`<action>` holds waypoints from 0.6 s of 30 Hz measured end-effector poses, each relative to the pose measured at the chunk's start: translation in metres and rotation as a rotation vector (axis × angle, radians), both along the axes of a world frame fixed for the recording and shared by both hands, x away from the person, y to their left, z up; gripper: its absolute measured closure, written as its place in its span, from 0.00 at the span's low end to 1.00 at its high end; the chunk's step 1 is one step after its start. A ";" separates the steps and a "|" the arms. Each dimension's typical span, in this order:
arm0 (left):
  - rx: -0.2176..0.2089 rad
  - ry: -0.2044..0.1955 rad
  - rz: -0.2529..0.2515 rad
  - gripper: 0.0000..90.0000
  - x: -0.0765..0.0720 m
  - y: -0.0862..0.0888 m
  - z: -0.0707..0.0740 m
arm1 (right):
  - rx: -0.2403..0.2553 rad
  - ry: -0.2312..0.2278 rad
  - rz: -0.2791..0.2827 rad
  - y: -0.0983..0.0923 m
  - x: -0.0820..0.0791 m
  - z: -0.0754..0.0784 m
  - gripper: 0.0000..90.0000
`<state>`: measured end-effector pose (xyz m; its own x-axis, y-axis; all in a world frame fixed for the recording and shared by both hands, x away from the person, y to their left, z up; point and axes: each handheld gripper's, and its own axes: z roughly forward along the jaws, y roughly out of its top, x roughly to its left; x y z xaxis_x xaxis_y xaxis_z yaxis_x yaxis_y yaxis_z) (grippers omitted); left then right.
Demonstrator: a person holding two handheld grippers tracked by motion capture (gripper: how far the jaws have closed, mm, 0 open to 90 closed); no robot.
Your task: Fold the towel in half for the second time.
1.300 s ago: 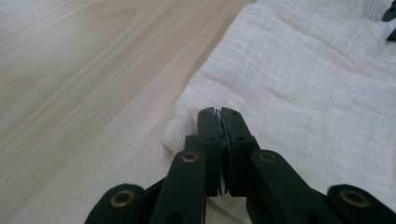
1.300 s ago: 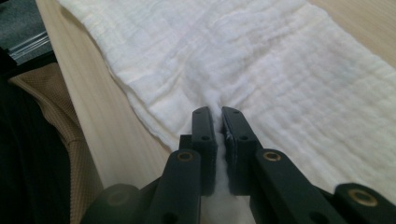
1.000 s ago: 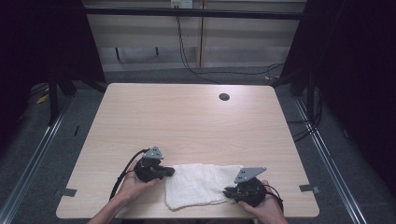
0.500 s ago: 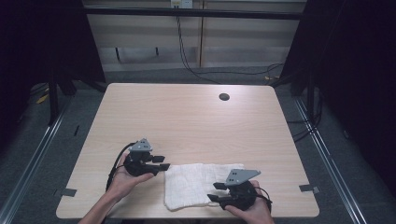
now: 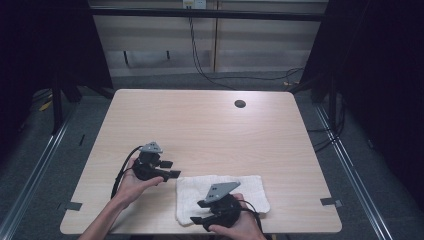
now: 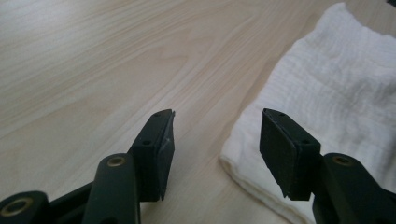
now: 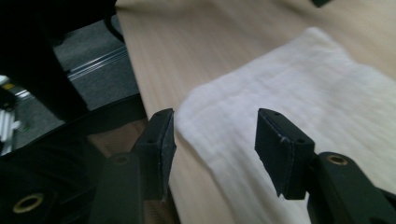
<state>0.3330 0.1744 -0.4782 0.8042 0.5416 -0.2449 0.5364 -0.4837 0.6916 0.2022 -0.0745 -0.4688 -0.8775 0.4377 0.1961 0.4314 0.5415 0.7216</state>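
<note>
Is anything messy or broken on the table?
Nothing stands out. The white towel lies folded flat near the table's front edge, with no spill or tear visible. Both claws, left and right, have just been opening, with nothing between them.

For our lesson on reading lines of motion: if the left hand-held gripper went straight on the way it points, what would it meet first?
Probably the white towel: the left hand-held gripper, jaws open and empty, points at its near edge on the table. Depth is hard to judge.
</note>
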 end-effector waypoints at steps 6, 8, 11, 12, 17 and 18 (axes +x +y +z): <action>-0.016 -0.010 -0.001 0.50 -0.002 0.004 0.000 | -0.004 0.026 0.048 0.030 0.007 -0.007 0.58; -0.026 -0.017 0.012 0.49 -0.002 0.004 0.001 | -0.021 0.026 0.058 0.038 0.012 -0.010 0.59; -0.026 -0.023 0.010 0.48 -0.002 0.003 0.002 | -0.025 0.033 0.056 0.044 0.018 -0.016 0.61; -0.026 -0.022 0.008 0.48 -0.002 0.002 0.002 | -0.029 0.033 0.061 0.045 0.019 -0.019 0.61; -0.025 -0.001 0.002 0.47 -0.001 -0.005 -0.002 | -0.055 0.005 0.077 0.051 0.015 -0.027 0.59; -0.023 0.002 0.000 0.47 -0.001 -0.005 -0.003 | -0.049 -0.007 0.079 0.051 0.014 -0.028 0.59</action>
<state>0.3315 0.1694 -0.4809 0.8037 0.5357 -0.2589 0.5377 -0.4675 0.7017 0.2163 -0.0232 -0.4968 -0.9110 0.3760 0.1695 0.3807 0.6084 0.6963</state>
